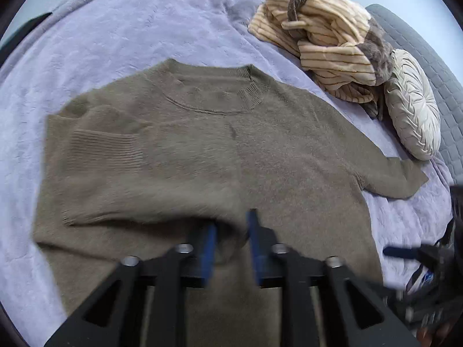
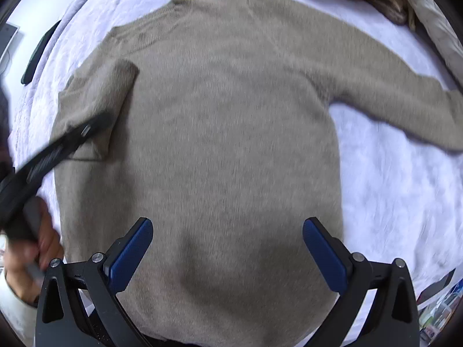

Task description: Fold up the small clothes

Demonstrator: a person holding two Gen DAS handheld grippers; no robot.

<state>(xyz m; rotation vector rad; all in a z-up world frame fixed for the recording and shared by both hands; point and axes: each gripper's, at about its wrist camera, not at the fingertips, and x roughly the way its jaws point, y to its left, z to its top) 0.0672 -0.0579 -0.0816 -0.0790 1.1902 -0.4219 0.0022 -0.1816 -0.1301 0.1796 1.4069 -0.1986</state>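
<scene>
A taupe knit sweater [image 1: 202, 150] lies flat on a lavender blanket [image 1: 101, 43], neck away from me. Its left sleeve is folded in over the body, cuff near the chest. My left gripper [image 1: 233, 225] is shut on a fold of that sleeve just above the body. In the right wrist view the sweater [image 2: 231, 115] fills the frame, its right sleeve stretched out to the right. My right gripper [image 2: 227, 234] is open and empty above the hem. The left gripper [image 2: 86, 128] shows there on the folded sleeve.
A striped beige and brown plush garment [image 1: 327, 37] lies bunched at the back right, next to a round cream cushion [image 1: 413, 107]. A grey quilted surface [image 1: 434, 57] lies behind them. A dark flat object [image 2: 37, 55] lies at the blanket's left edge.
</scene>
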